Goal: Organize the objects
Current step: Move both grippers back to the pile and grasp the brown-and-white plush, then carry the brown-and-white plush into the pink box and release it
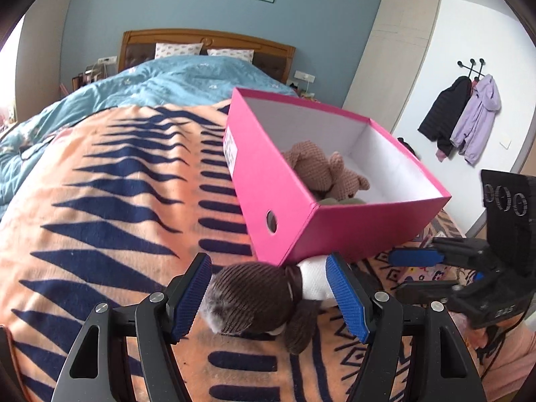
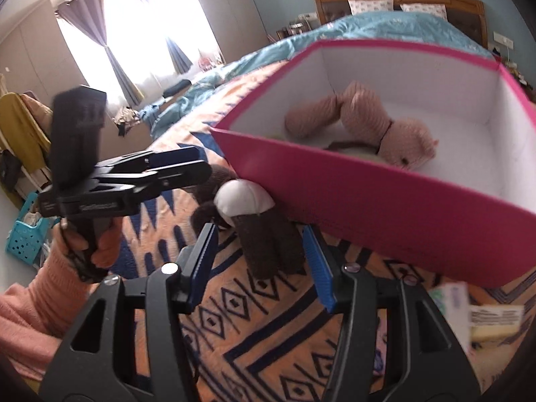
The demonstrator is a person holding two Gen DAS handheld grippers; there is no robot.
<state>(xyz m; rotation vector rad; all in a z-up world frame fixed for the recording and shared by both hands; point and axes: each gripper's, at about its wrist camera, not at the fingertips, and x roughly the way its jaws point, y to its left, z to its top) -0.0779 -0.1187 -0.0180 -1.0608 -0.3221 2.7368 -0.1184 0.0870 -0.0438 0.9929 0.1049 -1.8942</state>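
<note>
Cardboard box (image 1: pixel 284 207), bright pink outside and plain white inside, sits tilted on the bed, its near corner propped on a brown plush toy (image 1: pixel 264 298). That toy is ribbed like corduroy, dark brown with a white quilted body, and lies on a fuzzy orange blanket (image 1: pixel 110 201) printed with navy spikes and diamonds. My left tongs (image 1: pixel 269 298) are spread, their ridged blue pads (image 1: pixel 189 298) flanking the toy's head; I cannot tell whether the pads touch it. My right tongs (image 2: pixel 259 264) are also spread, on either side of the toy's two dark legs (image 2: pixel 268 248), with its white rump (image 2: pixel 241 201) tucked under the box edge.

Inside the box lies a tan knitted bear (image 2: pixel 375 127), soft and limp, partly resting on something olive and cream that the box wall mostly hides. A round finger hole (image 1: pixel 272 221) pierces one pink side, and a white label (image 1: pixel 230 149) sits on another.

Beyond the blanket, a blue quilt (image 1: pixel 167 77) runs to a wooden headboard (image 1: pixel 207 38). In the right view's lower right corner, some pale packets (image 2: pixel 482 311) are too blurred to identify.
</note>
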